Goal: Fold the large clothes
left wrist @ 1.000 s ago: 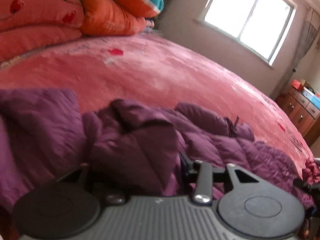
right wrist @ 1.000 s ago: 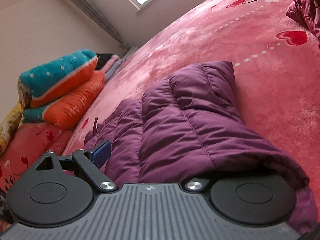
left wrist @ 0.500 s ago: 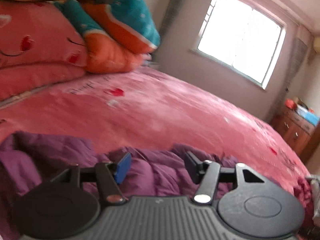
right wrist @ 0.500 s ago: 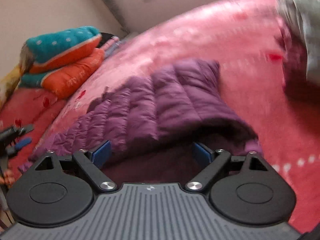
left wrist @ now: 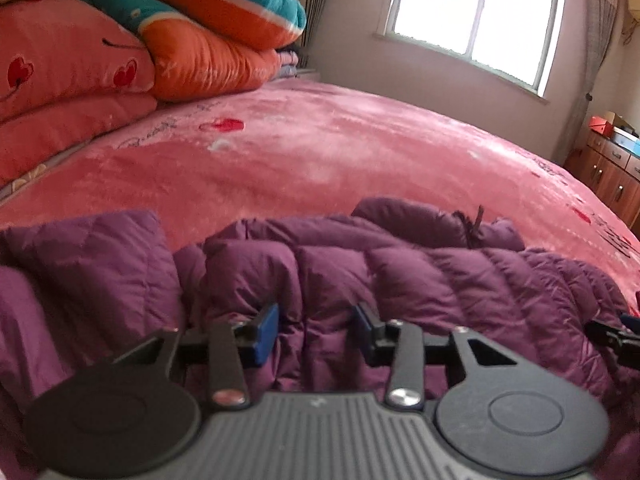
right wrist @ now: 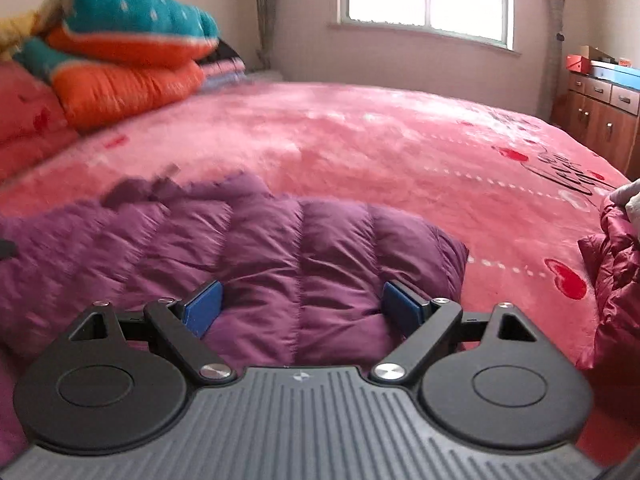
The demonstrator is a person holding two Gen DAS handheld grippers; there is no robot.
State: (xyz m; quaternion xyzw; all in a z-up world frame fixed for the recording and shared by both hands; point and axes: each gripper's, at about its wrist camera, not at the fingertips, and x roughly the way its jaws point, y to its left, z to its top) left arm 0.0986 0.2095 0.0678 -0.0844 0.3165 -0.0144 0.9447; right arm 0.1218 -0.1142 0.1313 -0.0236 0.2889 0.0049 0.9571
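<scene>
Now | purple jacket (right wrist: 280,248) long axis left-right | both grippers open above

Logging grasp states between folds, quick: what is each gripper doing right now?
Left gripper: open, jaws apart over the purple down jacket, holding nothing.
Right gripper: open wide over the jacket, holding nothing.

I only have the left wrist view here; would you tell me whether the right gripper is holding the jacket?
Observer: No, the right gripper is open, its fingers wide apart over the purple jacket.
Operator: Thank you. Is anything else lying on the bed to its right?
Observer: Yes, a dark red jacket lies at the right edge of the bed.
</scene>
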